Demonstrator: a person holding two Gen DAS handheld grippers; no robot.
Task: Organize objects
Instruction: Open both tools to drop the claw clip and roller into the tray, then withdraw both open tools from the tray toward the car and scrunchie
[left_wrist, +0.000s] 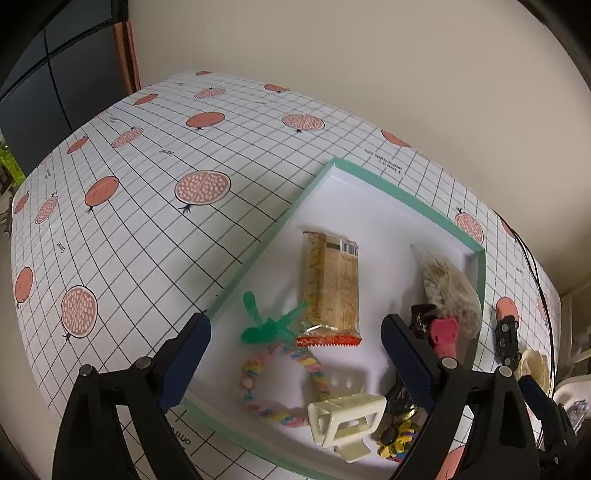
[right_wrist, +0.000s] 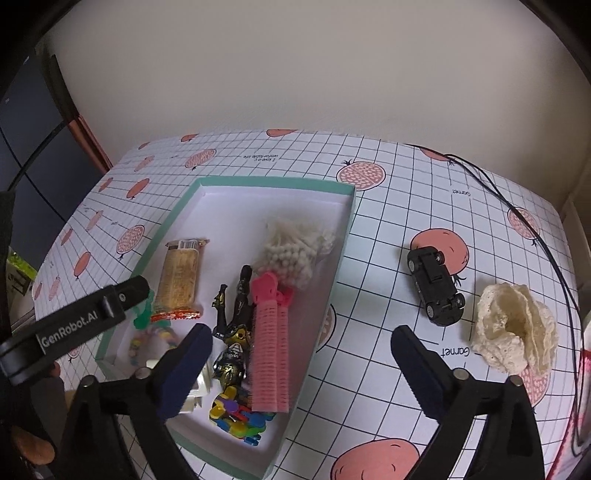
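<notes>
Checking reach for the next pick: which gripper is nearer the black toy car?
Right. The right gripper hangs open just short of the black toy car; the left gripper is open over the box.

"GenRobot.AI" stands in white on the left tool (right_wrist: 79, 321). "Garnet" is printed, upside down, on the worktop (right_wrist: 369, 295) cloth.

Far half of box (right_wrist: 275, 181) floor bare; near half crowded: snack bar (right_wrist: 180, 275), pink net roll (right_wrist: 267, 354), clips. Surface (left_wrist: 147, 184) left of box clear. Right of box: toy car (right_wrist: 436, 286), cream lace piece (right_wrist: 515, 328), black cable (right_wrist: 535, 236) along edge.
</notes>
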